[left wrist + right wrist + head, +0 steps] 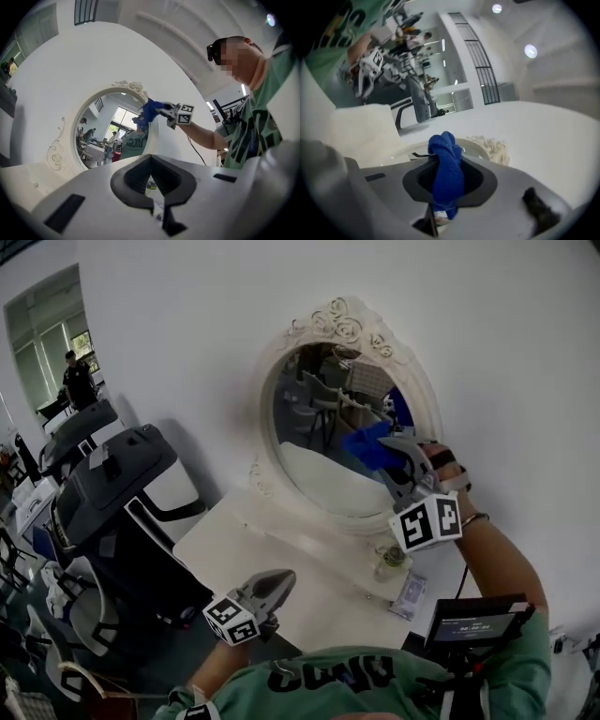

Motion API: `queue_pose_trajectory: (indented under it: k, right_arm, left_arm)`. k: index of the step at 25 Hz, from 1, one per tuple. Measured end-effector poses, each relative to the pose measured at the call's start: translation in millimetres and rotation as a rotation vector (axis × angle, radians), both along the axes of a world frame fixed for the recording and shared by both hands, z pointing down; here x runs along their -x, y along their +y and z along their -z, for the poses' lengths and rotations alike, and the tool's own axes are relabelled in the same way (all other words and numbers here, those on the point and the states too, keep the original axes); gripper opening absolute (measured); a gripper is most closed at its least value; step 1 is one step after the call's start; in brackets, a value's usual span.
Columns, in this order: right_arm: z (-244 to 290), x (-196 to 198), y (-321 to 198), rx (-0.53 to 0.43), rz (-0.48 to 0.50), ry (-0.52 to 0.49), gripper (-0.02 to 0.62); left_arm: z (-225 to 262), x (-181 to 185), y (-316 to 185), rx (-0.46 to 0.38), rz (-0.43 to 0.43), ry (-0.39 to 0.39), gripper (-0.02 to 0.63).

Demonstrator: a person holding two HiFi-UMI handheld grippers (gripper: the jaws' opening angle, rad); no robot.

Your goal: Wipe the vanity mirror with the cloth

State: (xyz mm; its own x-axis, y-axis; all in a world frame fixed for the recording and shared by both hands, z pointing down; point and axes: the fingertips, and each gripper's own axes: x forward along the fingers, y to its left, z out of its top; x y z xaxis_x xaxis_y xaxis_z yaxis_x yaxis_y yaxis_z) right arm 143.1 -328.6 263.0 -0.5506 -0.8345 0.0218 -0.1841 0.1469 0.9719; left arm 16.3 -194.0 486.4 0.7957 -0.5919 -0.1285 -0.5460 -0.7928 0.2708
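Observation:
An oval vanity mirror (323,442) in an ornate white frame stands against the wall on a white table (272,554). My right gripper (389,448) is raised to the glass's right side and is shut on a blue cloth (367,446), which touches the mirror. The right gripper view has the bunched cloth (447,171) pinched between the jaws, with the frame's carved crest (493,149) just behind. My left gripper (284,581) hangs low over the table's front, shut and holding nothing. From the left gripper view, the mirror (105,133) and the cloth (151,109) lie ahead.
Black office chairs (112,479) stand left of the table. A small jar (392,559) and a flat packet (410,594) lie at the mirror's base on the right. A device with a screen (473,624) hangs at my chest. Another person (77,381) stands far back left.

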Motion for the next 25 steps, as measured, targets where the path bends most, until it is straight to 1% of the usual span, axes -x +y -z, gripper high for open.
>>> queue_pose_trajectory:
  k: [3,5,7,8,9,10,12,13,14,16,17,18,21,23,25]
  right_arm:
    - [20.3,62.2,-50.0,-0.200,-0.076,0.255,0.071]
    - [29.7,95.8,-82.8,-0.336,-0.130,0.418,0.071]
    - [38.5,119.9,-116.0,-0.439,-0.187,0.552,0.071]
    - [41.8,129.2,-132.6,-0.468,-0.210,0.599,0.071]
    - [43.9,137.3,-148.9,-0.482,-0.227,0.631,0.071]
    - [45.1,144.9,-164.6,-0.489,-0.234,0.643,0.071]
    - [49.1,159.4,-191.1,-0.509,-0.219,0.618,0.071]
    - [53.1,162.5,-201.5,-0.531,-0.227,0.627,0.071]
    - [58.0,159.1,-211.2,-0.562,-0.271,0.686,0.071]
    - [63.9,143.8,-228.2,-0.621,-0.403,0.872,0.071]
    - [63.0,141.3,-234.0,-0.634,-0.433,0.928,0.071]
    - [61.3,141.7,-238.0,-0.639,-0.444,0.959,0.071]
    - [59.5,143.3,-242.1,-0.647,-0.454,0.991,0.071]
    - [61.9,138.3,-241.2,-0.641,-0.471,0.985,0.071]
    - [70.0,124.8,-235.6,-0.618,-0.516,0.960,0.070]
  left_arm:
    - [-1.4,32.4,-2.7,-0.006,0.004,0.028,0.006]
    - [-3.4,53.2,-0.7,-0.005,0.014,0.048,0.006]
    - [-8.2,72.3,2.5,0.006,0.029,0.066,0.006]
    - [-11.4,81.3,3.9,0.011,0.038,0.072,0.006]
    - [-14.7,90.2,4.7,0.015,0.050,0.076,0.006]
    - [-17.7,98.9,4.9,0.016,0.063,0.081,0.006]
    - [-21.7,114.5,4.6,0.021,0.089,0.099,0.006]
    - [-22.7,121.0,4.1,0.024,0.098,0.108,0.006]
    - [-23.5,126.7,3.5,0.026,0.106,0.116,0.006]
    - [-24.9,135.7,1.5,0.027,0.116,0.122,0.006]
    - [-25.0,139.2,0.4,0.026,0.119,0.123,0.006]
    - [-24.6,142.0,-0.6,0.024,0.122,0.125,0.006]
    - [-23.0,145.6,-3.5,0.022,0.120,0.135,0.006]
    - [-23.8,144.1,-6.9,0.024,0.110,0.138,0.006]
    - [-24.0,139.2,-10.8,0.025,0.093,0.140,0.006]
